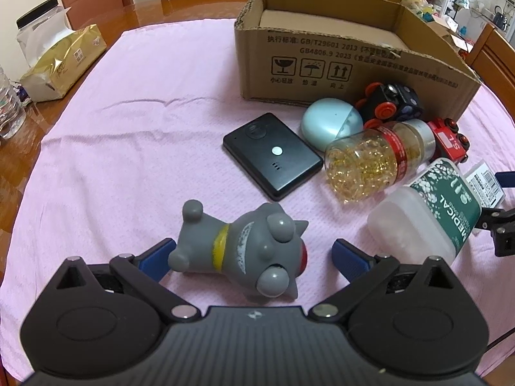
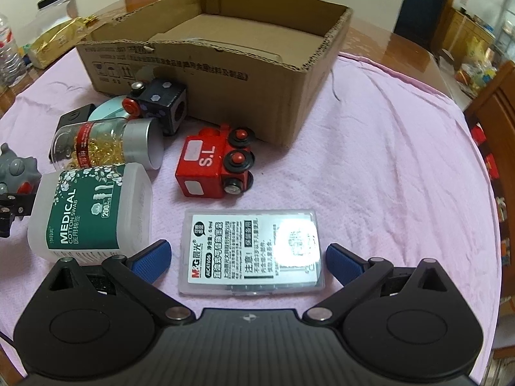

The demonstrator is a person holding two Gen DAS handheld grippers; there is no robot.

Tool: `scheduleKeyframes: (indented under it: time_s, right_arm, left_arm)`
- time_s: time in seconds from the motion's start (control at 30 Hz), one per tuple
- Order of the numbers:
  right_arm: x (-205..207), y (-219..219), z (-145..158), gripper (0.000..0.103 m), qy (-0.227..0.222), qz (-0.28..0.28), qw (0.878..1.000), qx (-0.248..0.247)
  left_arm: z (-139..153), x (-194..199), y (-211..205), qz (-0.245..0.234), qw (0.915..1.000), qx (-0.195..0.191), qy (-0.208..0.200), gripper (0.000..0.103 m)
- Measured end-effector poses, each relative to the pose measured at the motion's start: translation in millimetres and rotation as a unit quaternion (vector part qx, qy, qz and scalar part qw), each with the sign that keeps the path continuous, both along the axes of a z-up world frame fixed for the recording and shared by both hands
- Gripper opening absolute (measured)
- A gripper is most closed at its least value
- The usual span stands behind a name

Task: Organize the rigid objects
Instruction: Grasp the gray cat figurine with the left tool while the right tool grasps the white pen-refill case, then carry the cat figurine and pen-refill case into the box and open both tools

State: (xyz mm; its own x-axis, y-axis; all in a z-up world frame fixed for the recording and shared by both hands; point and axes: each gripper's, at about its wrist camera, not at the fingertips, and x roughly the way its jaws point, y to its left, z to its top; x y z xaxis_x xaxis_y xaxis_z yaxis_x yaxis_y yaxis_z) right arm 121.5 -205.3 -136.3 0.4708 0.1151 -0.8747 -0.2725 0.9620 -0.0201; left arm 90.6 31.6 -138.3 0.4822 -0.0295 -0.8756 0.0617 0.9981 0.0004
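An open cardboard box stands at the back of the pink cloth, also in the right wrist view. My left gripper is open, its blue fingers on either side of a grey toy figure lying on the cloth. My right gripper is open around a clear plastic lead-refill case lying flat. Nearby lie a cotton swab box, a red toy train, a black toy car, a bottle of gold capsules, a pale blue round case and a black flat device.
A gold tissue pack, a clear jar with a black lid and a water bottle stand on the wooden table at the left. Wooden chairs stand around the table. The pink cloth covers the table.
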Motion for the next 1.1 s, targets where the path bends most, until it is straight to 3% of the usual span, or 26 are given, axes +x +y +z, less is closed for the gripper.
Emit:
scheduleKeyframes:
  time_s: [0.23, 0.5, 0.83, 1.1]
  right_arm:
    - [6, 1, 0, 0.102, 0.005, 0.014, 1.000, 0.000]
    - [6, 2, 4, 0.093, 0.004, 0.018, 1.000, 0.001]
    - [4, 0, 3, 0.097, 0.016, 0.042, 0.999, -0.002]
    - [8, -2, 6, 0.092, 0.022, 0.053, 0.998, -0.004]
  left_arm:
    - [6, 1, -4, 0.002, 0.9999, 0.015, -0.008, 0.092]
    - [6, 2, -2, 0.015, 0.9998, 0.008, -0.002, 0.084]
    - [6, 8, 1, 0.016, 0.9999, 0.004, 0.001, 0.082]
    - [7, 10, 5, 0.013, 0.9999, 0.000, 0.001, 0.076]
